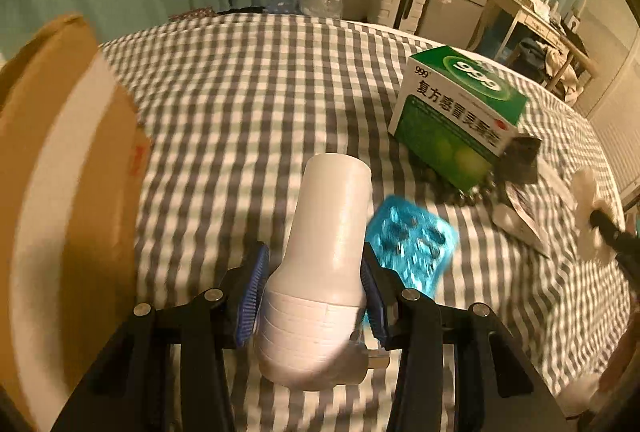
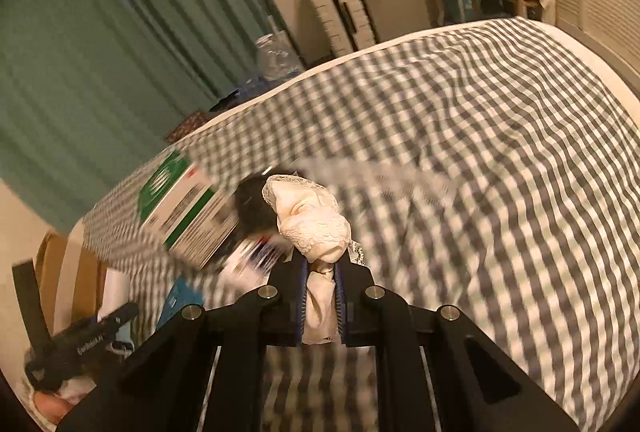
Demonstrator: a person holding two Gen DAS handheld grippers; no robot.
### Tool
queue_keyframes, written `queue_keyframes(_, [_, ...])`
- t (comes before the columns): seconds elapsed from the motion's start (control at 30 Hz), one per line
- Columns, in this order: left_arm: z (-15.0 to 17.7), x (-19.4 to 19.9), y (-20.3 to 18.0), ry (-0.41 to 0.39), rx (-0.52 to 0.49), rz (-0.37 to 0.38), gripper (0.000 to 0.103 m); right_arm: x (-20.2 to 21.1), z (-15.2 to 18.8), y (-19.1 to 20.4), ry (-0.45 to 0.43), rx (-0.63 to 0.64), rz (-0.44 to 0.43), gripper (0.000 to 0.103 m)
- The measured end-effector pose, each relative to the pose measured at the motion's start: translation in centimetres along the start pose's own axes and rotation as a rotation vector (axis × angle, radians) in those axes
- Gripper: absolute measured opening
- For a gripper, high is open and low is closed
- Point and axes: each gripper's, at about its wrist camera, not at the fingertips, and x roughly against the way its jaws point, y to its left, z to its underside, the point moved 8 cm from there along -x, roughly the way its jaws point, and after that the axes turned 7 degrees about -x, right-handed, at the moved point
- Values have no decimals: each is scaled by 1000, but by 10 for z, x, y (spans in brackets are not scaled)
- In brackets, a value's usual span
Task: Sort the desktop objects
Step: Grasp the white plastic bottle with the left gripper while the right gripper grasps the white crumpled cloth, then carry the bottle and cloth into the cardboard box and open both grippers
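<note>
The left gripper (image 1: 312,296) was seen with its jaws clamped on the ribbed lower part of a white plastic bottle-shaped object (image 1: 324,256), which was held above a grey-and-white checked bed (image 1: 248,80). Just beside that object, to its right, a translucent blue blister pack (image 1: 412,236) was visible on the bedcover. A green-and-white medicine box (image 1: 460,112) was found farther back on the right, with a small dark object (image 1: 520,160) against its near corner. A cardboard box (image 1: 68,160) filled the left edge, blurred.

The right gripper (image 2: 322,296) was seen with its jaws nearly together, pinched on a cream lace-trimmed cloth item (image 2: 316,220), whose bunched part stood out beyond the fingertips above the bed. The medicine box was visible to its left, blurred.
</note>
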Motion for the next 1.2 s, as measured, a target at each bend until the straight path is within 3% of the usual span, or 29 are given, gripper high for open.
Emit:
queue_keyframes(0.2, [19, 41, 4, 13, 20, -8, 46, 39, 55, 31, 50, 24, -67, 11])
queue_keyframes(0.3, [19, 72, -1, -26, -17, 5, 46, 56, 56, 53, 30, 74, -76, 11])
queue_keyframes(0.4, [0, 112, 3, -117, -59, 25, 46, 78, 59, 81, 8, 107, -110, 11])
queue_keyframes(0.57, [-24, 180, 34, -214, -69, 54, 46, 109, 49, 149, -38, 178, -168, 11])
queue_keyframes(0.8, [-48, 239, 103, -273, -69, -22, 46, 158, 46, 269, -100, 328, -284, 11])
queue_keyframes(0.93, [-44, 239, 151, -270, -16, -55, 46, 154, 60, 335, -56, 393, -354, 11])
queue_keyframes(1.07, [-31, 207, 197, -199, 45, -97, 46, 117, 87, 382, 28, 442, -370, 11])
queue_keyframes(1.2, [-12, 174, 244, -142, 100, -129, 46, 69, 119, 408, 100, 498, -317, 11])
